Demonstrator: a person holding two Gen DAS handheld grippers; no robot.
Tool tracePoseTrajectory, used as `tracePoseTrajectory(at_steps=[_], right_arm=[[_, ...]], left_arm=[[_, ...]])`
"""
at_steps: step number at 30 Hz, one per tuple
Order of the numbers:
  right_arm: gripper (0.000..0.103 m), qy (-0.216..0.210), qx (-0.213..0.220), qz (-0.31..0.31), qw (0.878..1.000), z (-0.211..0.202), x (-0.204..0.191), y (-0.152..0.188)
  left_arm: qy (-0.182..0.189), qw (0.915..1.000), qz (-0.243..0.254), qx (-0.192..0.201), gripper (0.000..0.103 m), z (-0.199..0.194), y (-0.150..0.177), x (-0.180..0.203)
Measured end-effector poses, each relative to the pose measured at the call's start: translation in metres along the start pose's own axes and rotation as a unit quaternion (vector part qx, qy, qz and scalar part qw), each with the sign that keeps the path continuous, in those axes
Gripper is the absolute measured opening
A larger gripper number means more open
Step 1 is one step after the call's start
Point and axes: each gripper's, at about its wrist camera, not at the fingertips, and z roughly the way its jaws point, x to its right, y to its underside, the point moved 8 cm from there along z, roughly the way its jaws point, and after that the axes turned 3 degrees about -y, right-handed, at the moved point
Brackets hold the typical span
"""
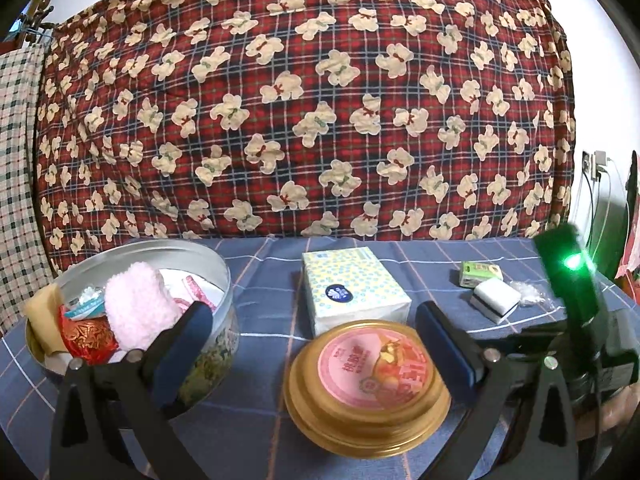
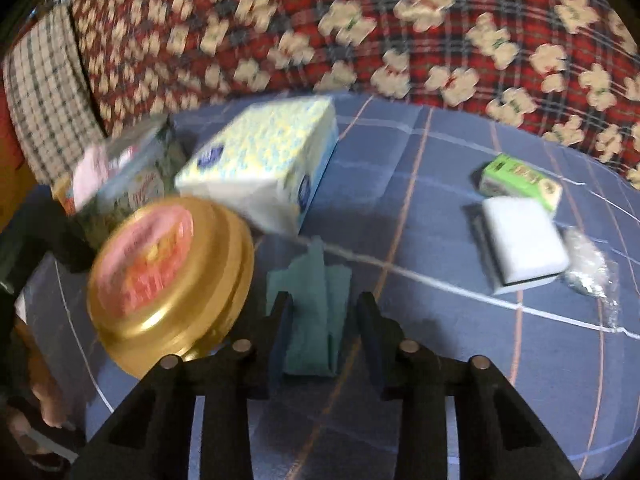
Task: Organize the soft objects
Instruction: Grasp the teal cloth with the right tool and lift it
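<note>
A round metal tin (image 1: pixel 224 276) at the left holds a pink fluffy cloth (image 1: pixel 140 308), a yellow sponge (image 1: pixel 40 312) and a red ornament (image 1: pixel 90 338). Its gold lid (image 1: pixel 366 376) with a pink label lies between the fingers of my open left gripper (image 1: pixel 312 344). A tissue pack (image 1: pixel 352 288) lies behind the lid. My right gripper (image 2: pixel 326 316) has its jaws on either side of a folded teal cloth (image 2: pixel 316 304) lying on the blue cloth; whether they grip it is unclear. The lid (image 2: pixel 168 280), tissue pack (image 2: pixel 264 164) and tin (image 2: pixel 136 176) show blurred in the right wrist view.
A white sponge (image 2: pixel 520 236), a green box (image 2: pixel 520 180) and a clear plastic wrapper (image 2: pixel 592 272) lie at the right of the blue checked tablecloth (image 2: pixel 440 340). A red bear-print blanket (image 1: pixel 320 100) rises behind. My right gripper's body with a green light (image 1: pixel 572 272) stands at the right.
</note>
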Motion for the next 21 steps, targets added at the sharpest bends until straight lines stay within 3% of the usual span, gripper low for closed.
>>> tracePoseTrajectory(at_steps=[5, 6, 7, 8, 13, 17, 21], right_arm=[[0.036, 0.008, -0.008, -0.033, 0.999, 0.003, -0.006, -0.001], [0.030, 0.007, -0.006, -0.032, 0.999, 0.002, -0.006, -0.002], [0.015, 0.002, -0.004, -0.033, 0.999, 0.002, -0.007, -0.002], [0.010, 0.001, -0.002, -0.035, 0.999, 0.001, -0.008, -0.002], [0.007, 0.011, 0.016, -0.028, 0.999, -0.011, 0.000, -0.001], [0.007, 0.027, 0.086, 0.010, 0.996, -0.043, 0.032, -0.006], [0.007, 0.097, 0.160, 0.041, 0.981, -0.081, 0.079, -0.013]], left_arm=[[-0.003, 1.0000, 0.001, -0.002, 0.103, 0.001, 0.000, 0.001], [-0.004, 1.0000, 0.002, -0.002, 0.103, 0.001, 0.001, 0.000], [-0.003, 1.0000, 0.002, -0.002, 0.103, 0.001, 0.001, 0.001], [-0.004, 1.0000, 0.002, -0.002, 0.103, 0.001, 0.001, 0.001], [-0.006, 0.9999, 0.012, -0.009, 0.103, 0.004, 0.004, 0.002], [0.006, 0.9998, 0.014, -0.009, 0.103, 0.005, 0.005, 0.011], [0.030, 0.9991, 0.027, -0.011, 0.103, 0.007, 0.003, 0.039]])
